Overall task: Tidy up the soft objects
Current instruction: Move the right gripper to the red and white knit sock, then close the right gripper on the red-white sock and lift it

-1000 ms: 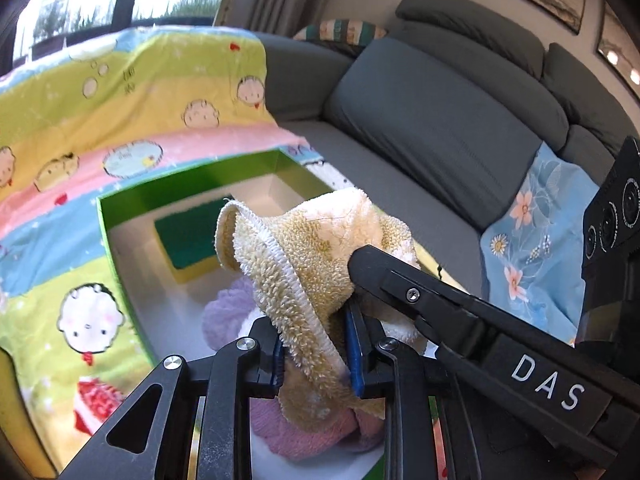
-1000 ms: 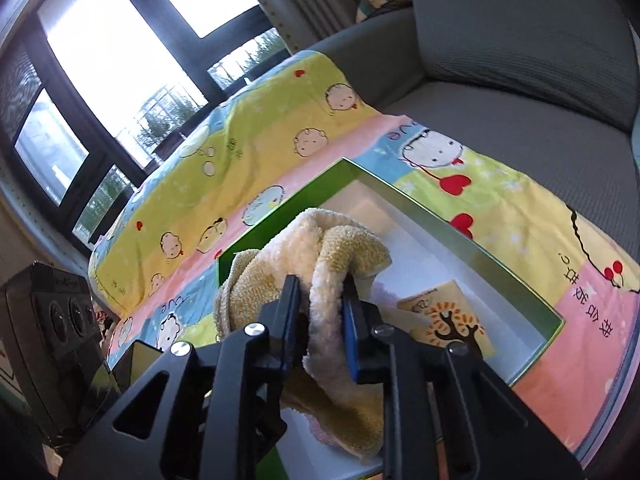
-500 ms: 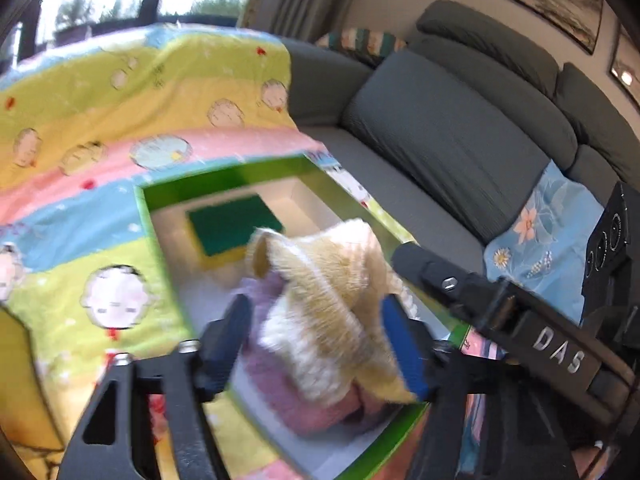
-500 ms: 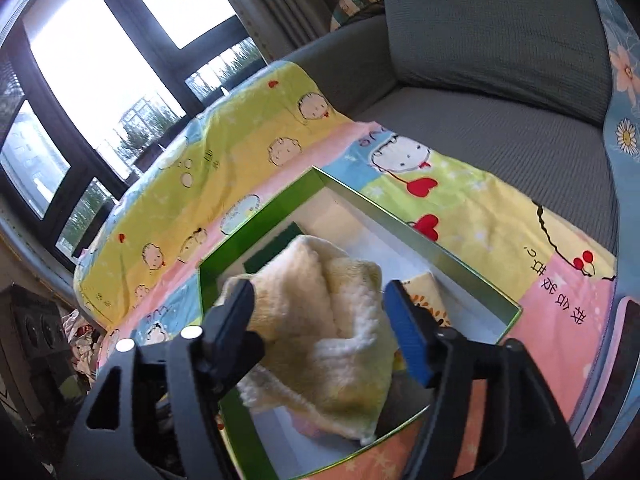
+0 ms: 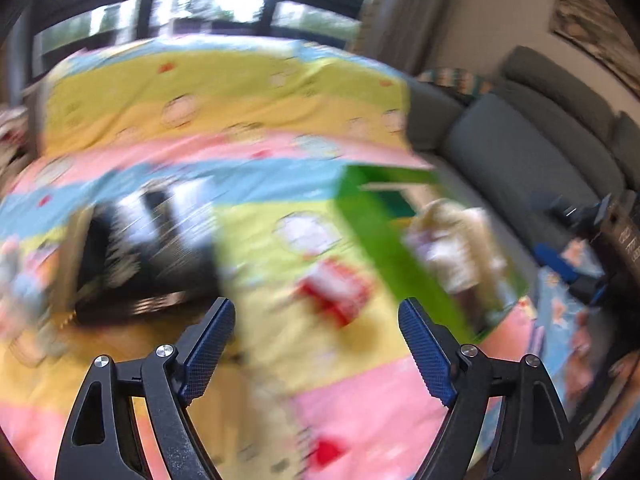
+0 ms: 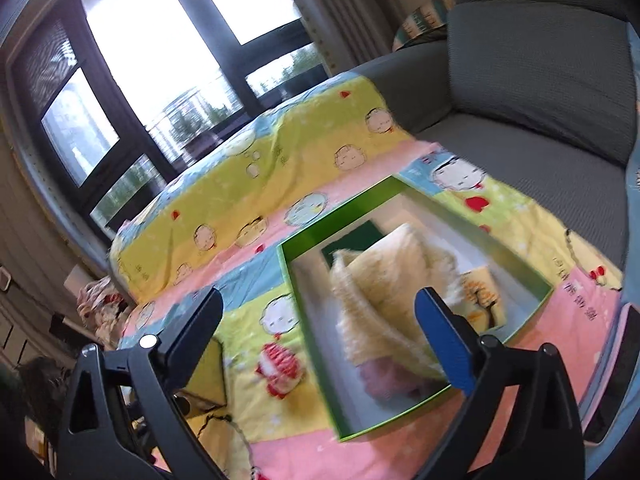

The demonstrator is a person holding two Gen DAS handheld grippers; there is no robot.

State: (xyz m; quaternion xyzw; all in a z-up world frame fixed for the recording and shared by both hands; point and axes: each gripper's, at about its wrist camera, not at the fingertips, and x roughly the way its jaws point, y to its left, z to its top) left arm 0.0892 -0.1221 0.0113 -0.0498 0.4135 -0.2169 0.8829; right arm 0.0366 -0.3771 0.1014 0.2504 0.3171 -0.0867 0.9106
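A cream-yellow towel (image 6: pixel 392 292) lies loose in the green-rimmed box (image 6: pixel 308 320), on top of a pink cloth (image 6: pixel 384 380) and beside a green sponge (image 6: pixel 360 236). My right gripper (image 6: pixel 320 312) is open and empty, above the box's near left side. My left gripper (image 5: pixel 316 332) is open and empty over the cartoon blanket (image 5: pixel 280 248), left of the box (image 5: pixel 372 232). The towel (image 5: pixel 456 236) shows blurred in the left wrist view.
The box sits on a colourful cartoon blanket (image 6: pixel 280 160) spread over a grey sofa (image 6: pixel 532 80). A dark blurred object (image 5: pixel 148 248) lies left on the blanket. Windows (image 6: pixel 168 40) are behind. A floral blue cloth (image 5: pixel 568 320) lies at the right.
Both grippers opened and let go of the cream towel, which dropped into the box. Both pulled back; the left one swung quickly to the left.
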